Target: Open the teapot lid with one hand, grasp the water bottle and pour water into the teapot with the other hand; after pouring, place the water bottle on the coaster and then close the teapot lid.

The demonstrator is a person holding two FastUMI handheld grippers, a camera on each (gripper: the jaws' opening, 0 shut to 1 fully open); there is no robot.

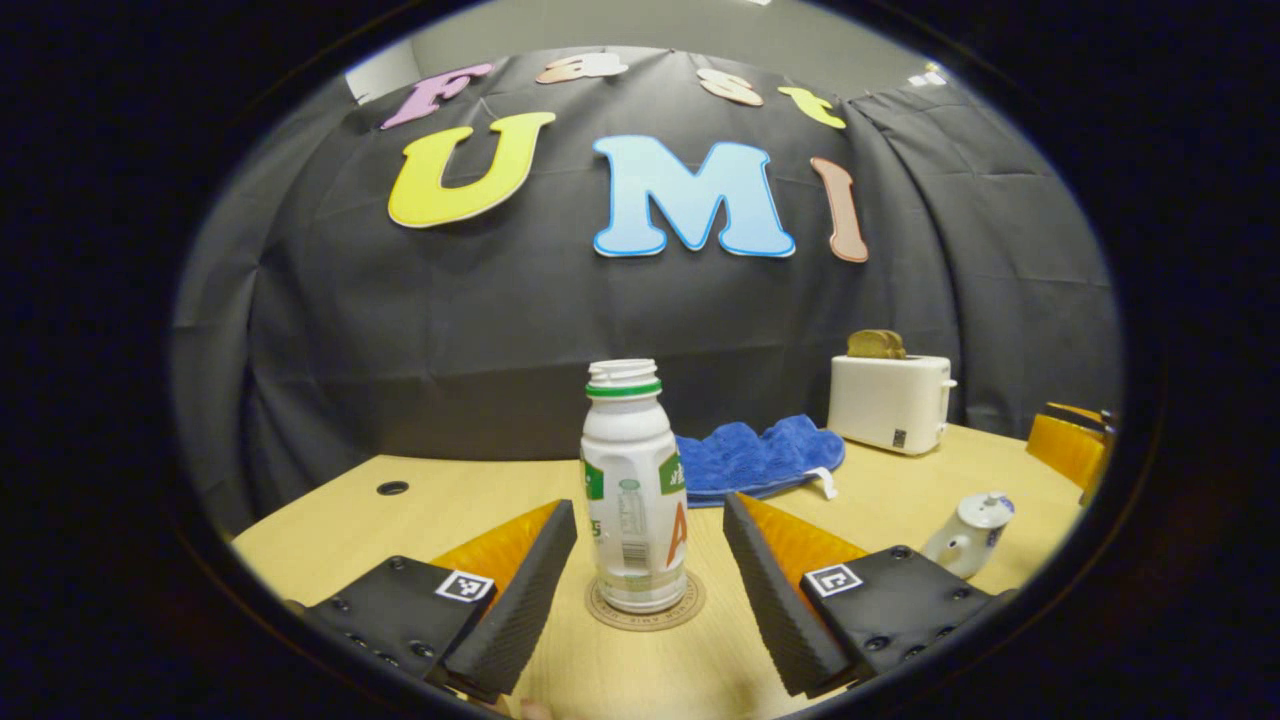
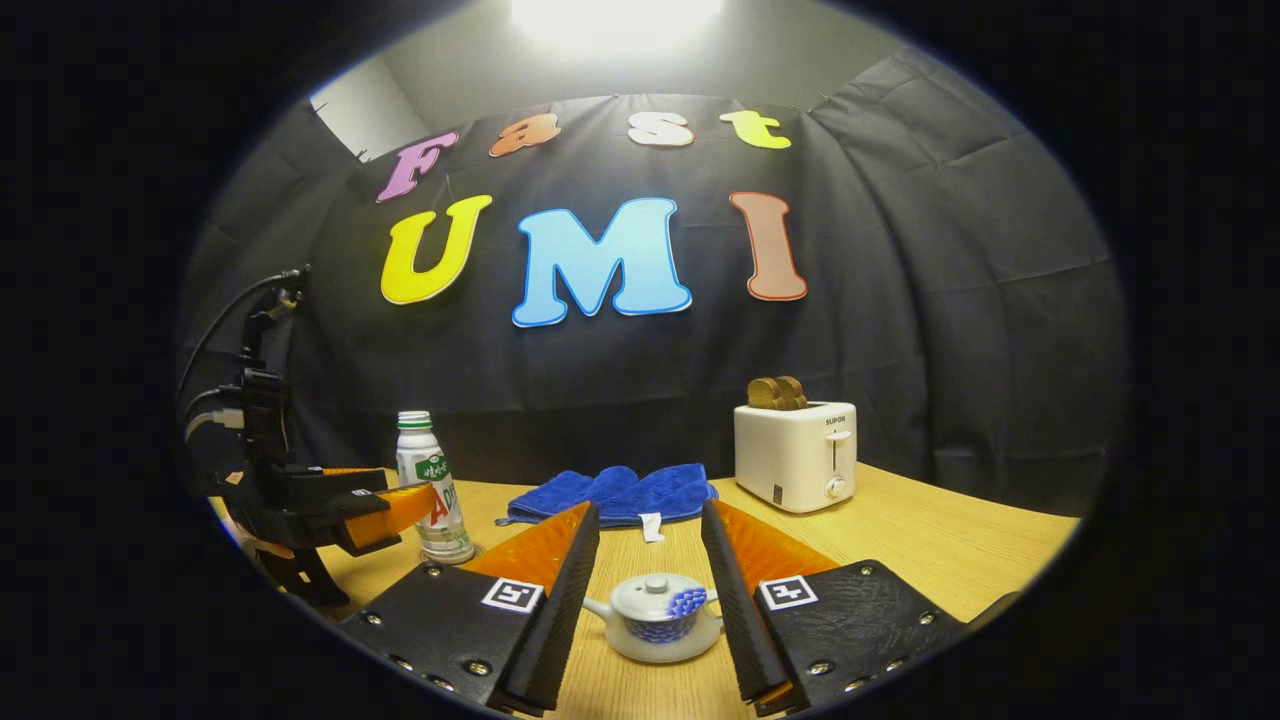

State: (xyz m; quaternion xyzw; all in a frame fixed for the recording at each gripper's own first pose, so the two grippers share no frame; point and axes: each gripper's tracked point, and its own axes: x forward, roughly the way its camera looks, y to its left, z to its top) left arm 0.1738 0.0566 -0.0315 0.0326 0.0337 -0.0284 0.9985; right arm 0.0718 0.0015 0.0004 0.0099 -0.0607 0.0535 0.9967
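A white capless water bottle (image 1: 633,490) with green labels stands upright on a round coaster (image 1: 645,607). My left gripper (image 1: 648,575) is open, its fingers on either side of the bottle without touching it. In the right gripper view the same bottle (image 2: 434,490) stands at the left with the left gripper (image 2: 385,510) beside it. A small white teapot (image 2: 655,617) with blue pattern sits on the table with its lid on. My right gripper (image 2: 650,590) is open around the teapot, fingers apart from it. The teapot (image 1: 968,535) also shows at the right of the left gripper view.
A white toaster (image 2: 797,455) holding bread slices stands at the back right of the wooden table (image 2: 930,545). A blue cloth (image 2: 615,493) lies behind the teapot. A round hole (image 1: 392,488) marks the table's far left. An orange object (image 1: 1070,445) sits at the right edge.
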